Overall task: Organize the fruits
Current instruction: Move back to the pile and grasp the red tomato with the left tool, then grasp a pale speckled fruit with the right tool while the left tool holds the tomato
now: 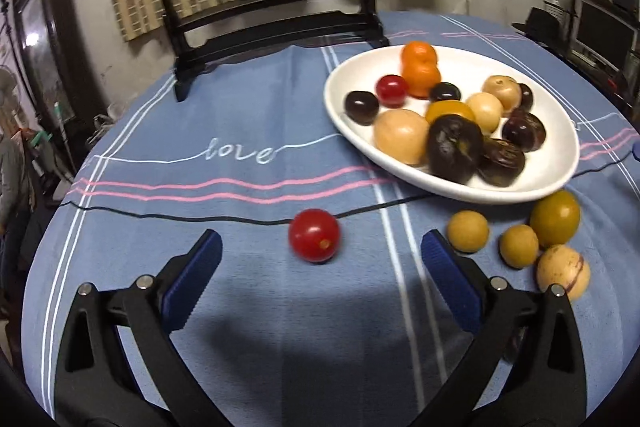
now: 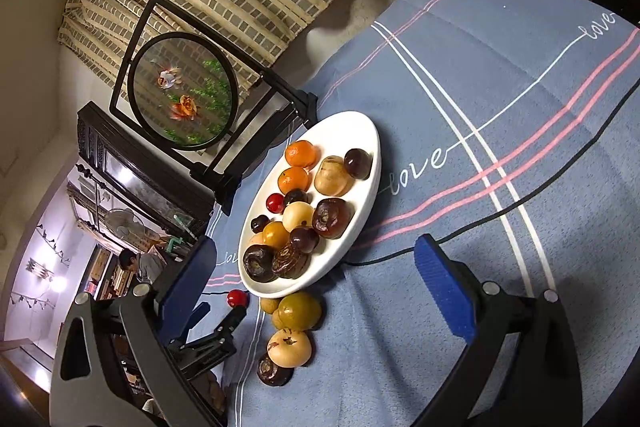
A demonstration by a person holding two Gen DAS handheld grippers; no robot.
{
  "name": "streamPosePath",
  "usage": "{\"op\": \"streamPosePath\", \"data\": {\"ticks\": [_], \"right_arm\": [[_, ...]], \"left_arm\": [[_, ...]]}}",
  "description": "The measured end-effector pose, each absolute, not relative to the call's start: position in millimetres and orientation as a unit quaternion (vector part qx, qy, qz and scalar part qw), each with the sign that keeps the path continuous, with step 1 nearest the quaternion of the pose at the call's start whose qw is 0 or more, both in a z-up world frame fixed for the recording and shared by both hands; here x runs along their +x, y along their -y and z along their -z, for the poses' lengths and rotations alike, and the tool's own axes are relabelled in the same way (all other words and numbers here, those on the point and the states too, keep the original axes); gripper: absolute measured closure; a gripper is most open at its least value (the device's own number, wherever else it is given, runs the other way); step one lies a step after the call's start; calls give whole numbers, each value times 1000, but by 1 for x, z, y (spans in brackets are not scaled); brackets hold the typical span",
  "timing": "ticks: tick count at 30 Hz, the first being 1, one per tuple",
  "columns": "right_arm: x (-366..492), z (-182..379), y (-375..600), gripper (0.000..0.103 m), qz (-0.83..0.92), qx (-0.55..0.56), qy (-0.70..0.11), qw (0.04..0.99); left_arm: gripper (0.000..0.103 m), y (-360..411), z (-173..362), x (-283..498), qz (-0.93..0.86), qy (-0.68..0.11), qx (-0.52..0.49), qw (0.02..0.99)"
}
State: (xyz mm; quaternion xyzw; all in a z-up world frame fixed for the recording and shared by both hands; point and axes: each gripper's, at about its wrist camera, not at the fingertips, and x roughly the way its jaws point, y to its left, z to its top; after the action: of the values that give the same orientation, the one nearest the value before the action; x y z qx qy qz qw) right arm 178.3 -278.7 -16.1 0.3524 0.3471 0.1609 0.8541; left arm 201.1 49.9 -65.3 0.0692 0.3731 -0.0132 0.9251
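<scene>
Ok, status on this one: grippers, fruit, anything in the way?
Left gripper open, red tomato loose between its tips. Right gripper open, empty. White plate loaded; several fruits on the cloth. Path clear.

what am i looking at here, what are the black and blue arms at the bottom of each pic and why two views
Those are two hand-held grippers, one in each of a person's hands, each with a wide-angle camera looking along its blue-padded jaws. One picture is from the left gripper, the other from the right gripper. Both are open and hold nothing. On the blue tablecloth a white plate holds a pile of small fruits. A red tomato lies loose just ahead of the left gripper, and a few yellowish fruits sit beside the plate. The job is tidying the fruit.
</scene>
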Motion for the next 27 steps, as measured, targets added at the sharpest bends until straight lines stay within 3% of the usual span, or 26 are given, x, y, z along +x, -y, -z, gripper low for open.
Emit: {"op": "streamPosePath", "data": {"ticks": [4,11,20,21,23,27], "right_arm": [[179,17,279,3,-161,355,-352,851],[179,18,277,3,-165,356,-356,848],[181,19,272,3,-169,349,-367,846],[181,19,272,3,-169,348,-367,846],[181,19,272,3,-168,346,-368,847],[182,20,270,3,-169,342,-371,847]], "left_arm": [[4,-59,67,205,21,-383,41,923],[31,-63,73,211,33,-406,18,913],[31,-65,78,222,40,-419,-3,907],[34,-64,77,222,43,-418,-3,907],[55,-64,79,224,47,-423,-4,905],[64,-67,81,226,50,-430,-18,901]]}}
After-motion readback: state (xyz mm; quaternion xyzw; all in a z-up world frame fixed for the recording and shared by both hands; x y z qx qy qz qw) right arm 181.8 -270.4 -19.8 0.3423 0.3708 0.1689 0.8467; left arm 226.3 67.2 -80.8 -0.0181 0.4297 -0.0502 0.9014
